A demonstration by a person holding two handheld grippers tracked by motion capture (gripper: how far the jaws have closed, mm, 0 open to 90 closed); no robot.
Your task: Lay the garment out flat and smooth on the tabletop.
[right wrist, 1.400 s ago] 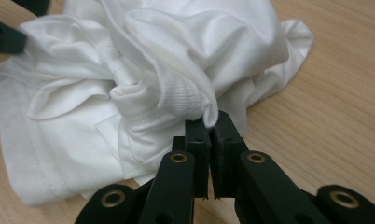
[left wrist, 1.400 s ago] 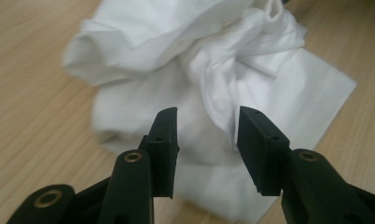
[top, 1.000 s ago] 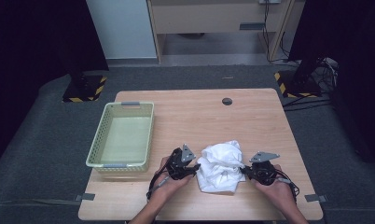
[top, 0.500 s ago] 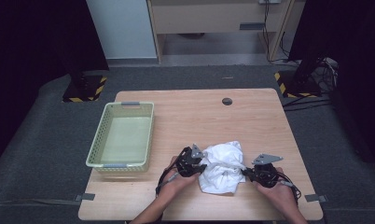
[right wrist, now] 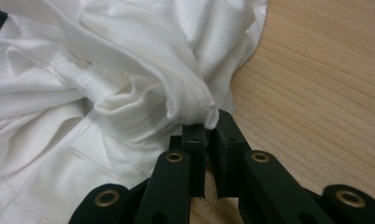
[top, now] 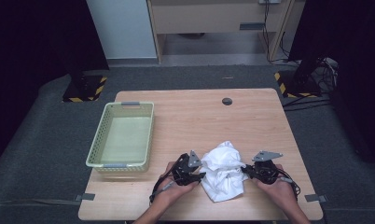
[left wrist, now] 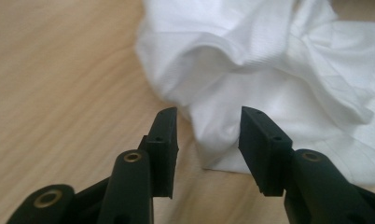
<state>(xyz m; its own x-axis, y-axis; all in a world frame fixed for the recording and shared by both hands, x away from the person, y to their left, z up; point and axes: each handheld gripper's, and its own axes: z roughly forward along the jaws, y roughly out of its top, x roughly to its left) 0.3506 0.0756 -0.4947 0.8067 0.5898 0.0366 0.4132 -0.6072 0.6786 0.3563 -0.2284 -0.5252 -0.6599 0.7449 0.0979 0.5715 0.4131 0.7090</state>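
Observation:
A crumpled white cloth (top: pixel 223 170) lies on the wooden table (top: pixel 199 121) near its front edge, between both hands. My left gripper (top: pixel 202 176) is at the cloth's left side. Its jaws have just been opening, and a fold of the cloth's (left wrist: pixel 269 60) lower edge lies in the gap of the left gripper (left wrist: pixel 209 135) without being pinched. At the cloth's right side, my right gripper (top: pixel 245 171) is shut on it. In the right gripper view that gripper (right wrist: pixel 207 133) pinches a ribbed hem of the cloth (right wrist: pixel 106 70).
A pale green plastic basket (top: pixel 96 144) stands on the table's left half, its near rim level with my left hand. A small round dark grommet (top: pixel 227 101) sits near the far edge. Bare wood stretches beyond the cloth.
My left gripper moved right into the cloth's edge, then drew back slightly with its jaws wider. The right gripper kept still on the hem.

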